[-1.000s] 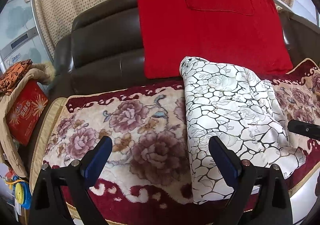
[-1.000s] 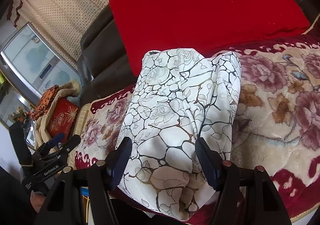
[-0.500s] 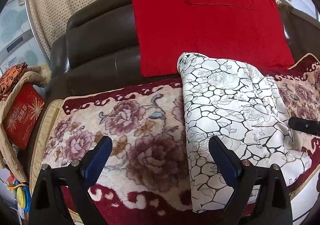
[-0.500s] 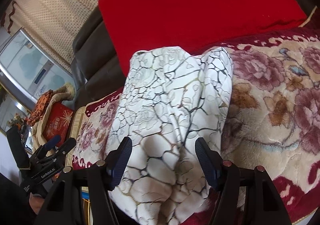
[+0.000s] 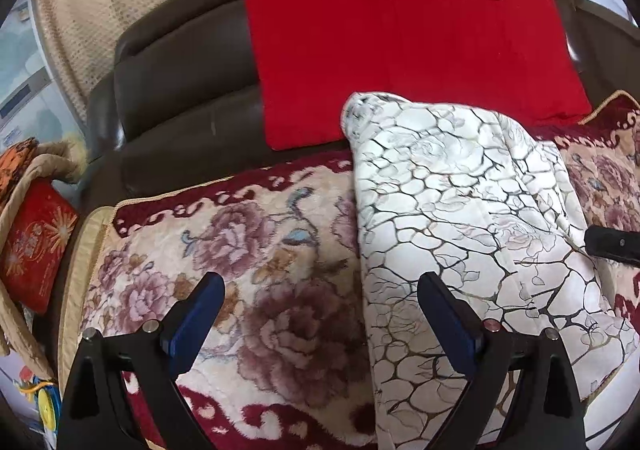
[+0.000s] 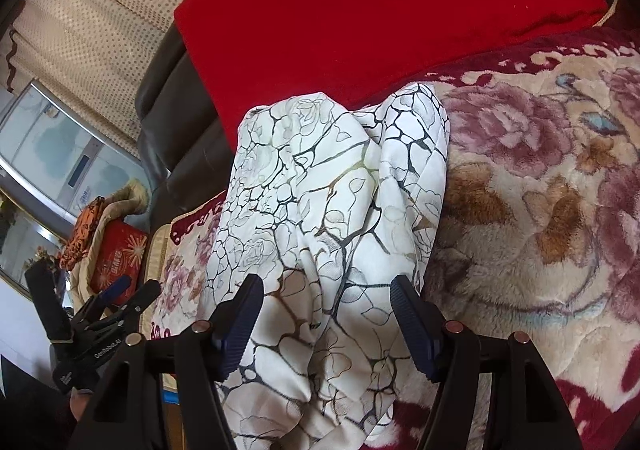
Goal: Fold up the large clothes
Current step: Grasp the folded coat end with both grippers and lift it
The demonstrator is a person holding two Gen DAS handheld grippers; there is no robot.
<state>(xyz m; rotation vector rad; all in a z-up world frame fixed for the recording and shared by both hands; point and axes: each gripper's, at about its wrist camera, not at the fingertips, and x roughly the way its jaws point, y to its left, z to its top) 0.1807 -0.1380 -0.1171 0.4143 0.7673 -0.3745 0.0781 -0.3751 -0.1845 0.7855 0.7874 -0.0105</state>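
- The left gripper has its blue-padded jaws spread wide with nothing between them; its right finger sits over the left edge of the white garment with a dark crackle-and-rose print, its left finger over the floral plush seat cover. Contact cannot be judged.
- The right gripper also has its jaws spread, straddling the near, bunched end of the same garment without closing on it.
- The garment lies folded lengthwise as a long strip running from the near seat edge to the foot of the backrest, on the dark-red-bordered cover.
- The left wrist view alone shows the strip's flat top and a black tip of the other tool at the far right edge.
- The right wrist view alone shows the garment's rumpled right side, with folds draping over the near edge, and the whole left gripper held out to the left, off the seat.
- Behind the garment a red cloth hangs over the dark brown leather sofa back.
- Far left, a red box in a tan padded wrap; behind, a beige dotted curtain.
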